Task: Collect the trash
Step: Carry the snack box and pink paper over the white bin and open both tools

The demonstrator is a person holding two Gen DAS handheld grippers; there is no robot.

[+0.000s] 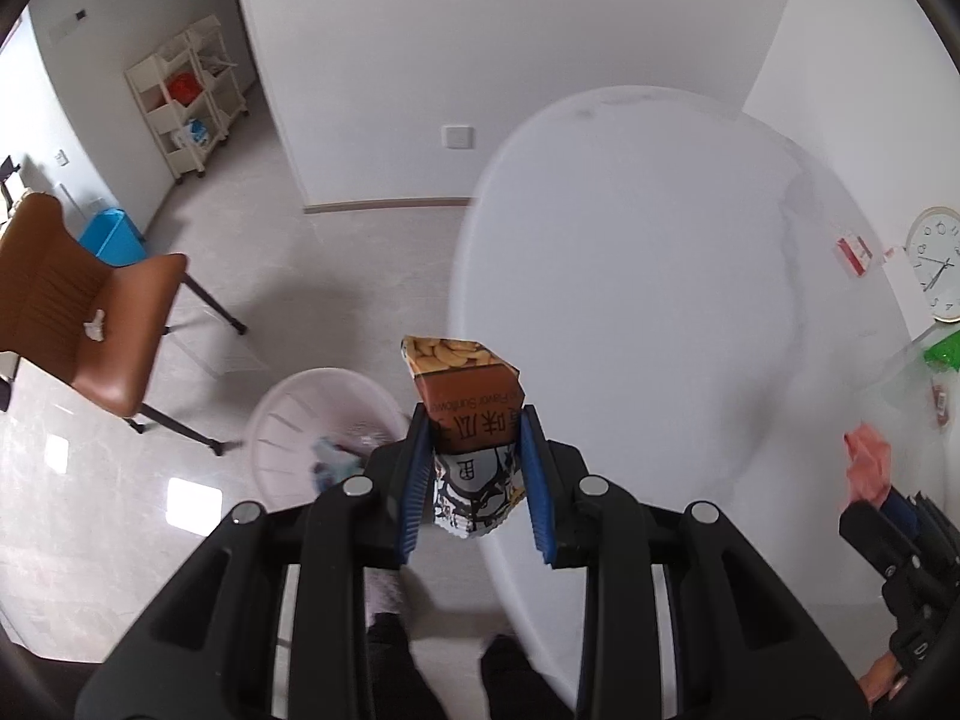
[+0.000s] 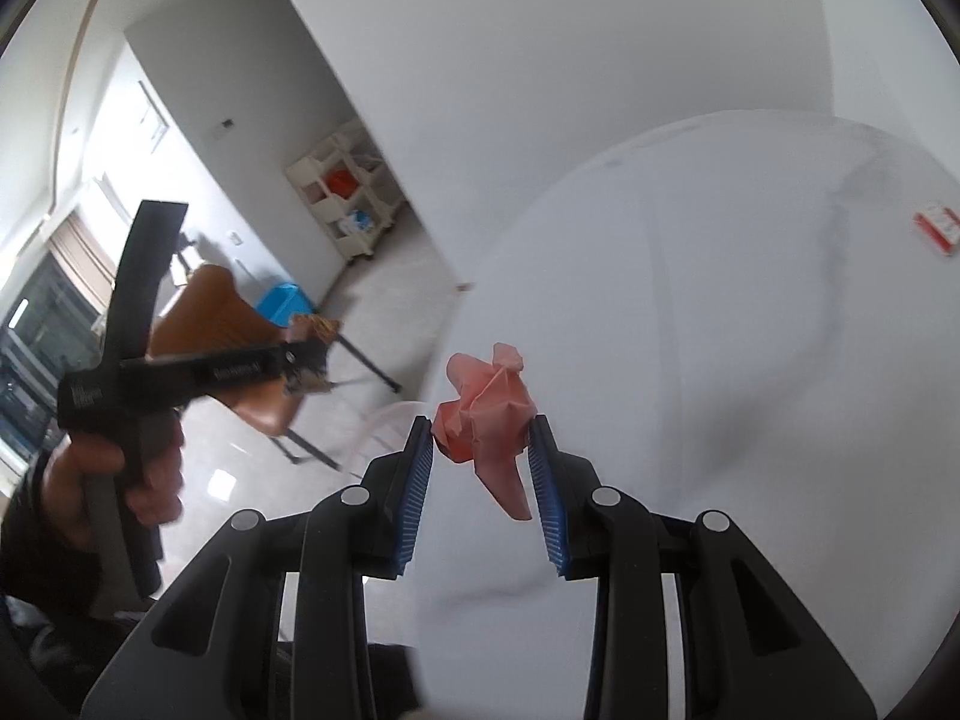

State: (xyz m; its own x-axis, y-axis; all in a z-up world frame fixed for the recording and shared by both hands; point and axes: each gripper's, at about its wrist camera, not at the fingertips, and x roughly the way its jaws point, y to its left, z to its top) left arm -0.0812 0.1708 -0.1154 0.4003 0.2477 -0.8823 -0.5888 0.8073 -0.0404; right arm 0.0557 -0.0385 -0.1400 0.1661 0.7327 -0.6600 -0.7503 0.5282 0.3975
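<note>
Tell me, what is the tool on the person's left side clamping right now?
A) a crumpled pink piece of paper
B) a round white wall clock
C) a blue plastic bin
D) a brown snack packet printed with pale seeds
D: in the left wrist view the left tool has its blue pads pressed on the brown snack packet printed with pale seeds; the crumpled pink piece of paper sits in the right tool.

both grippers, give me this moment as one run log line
left gripper: shut on snack packet | right gripper: shut on pink paper wad | pink bin: on floor beside white table
</note>
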